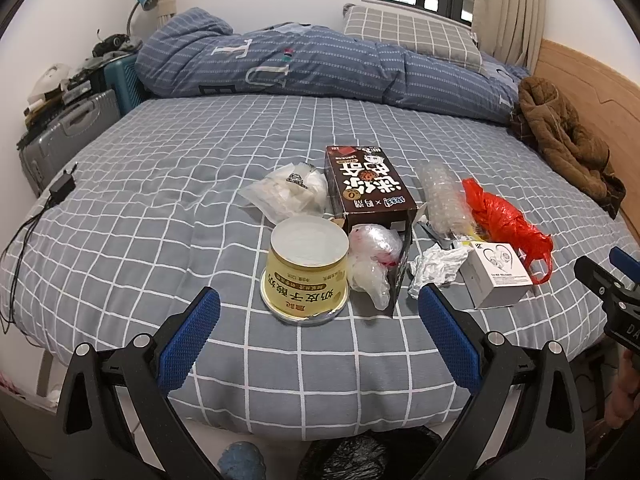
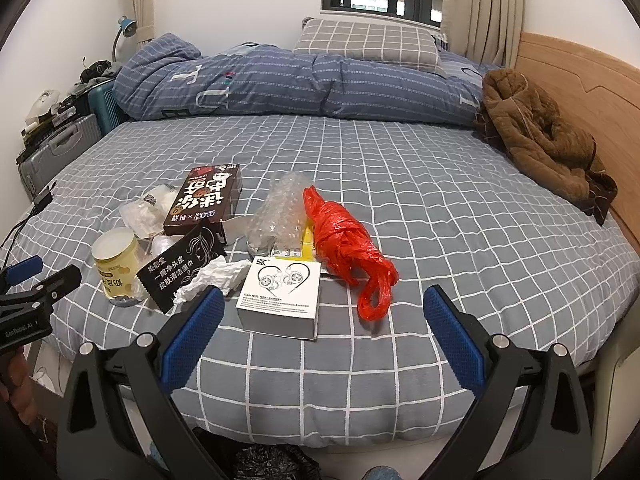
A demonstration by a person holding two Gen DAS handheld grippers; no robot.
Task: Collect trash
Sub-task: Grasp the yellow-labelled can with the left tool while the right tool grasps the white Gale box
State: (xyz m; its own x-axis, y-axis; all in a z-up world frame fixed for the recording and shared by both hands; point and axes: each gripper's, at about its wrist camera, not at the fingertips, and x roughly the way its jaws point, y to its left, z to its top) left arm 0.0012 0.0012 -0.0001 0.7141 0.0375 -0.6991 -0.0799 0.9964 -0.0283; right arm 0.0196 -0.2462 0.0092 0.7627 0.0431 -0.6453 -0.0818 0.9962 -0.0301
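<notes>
1. Plastic and cardboard trash lies untouched near the bed's near edge: yellow tub, brown box, crumpled tissue, white box, red bag.
2. Left gripper and right gripper hover with jaws apart, empty.
3. Nothing appears collected yet; a dark bag waits below.

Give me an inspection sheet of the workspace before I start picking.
Surface: bed, grey checked sheet.
Job's things: yellow tub upright; brown carton; white earphone box; red plastic bag; bubble wrap; crumpled tissue; clear bags; black packet.
Clutter: brown jacket, rolled duvet, pillow.
Grippers: left gripper open, empty; right gripper open, empty.
Cables: charger with lead at bed edge.
Surroundings: suitcases, window, headboard.
</notes>
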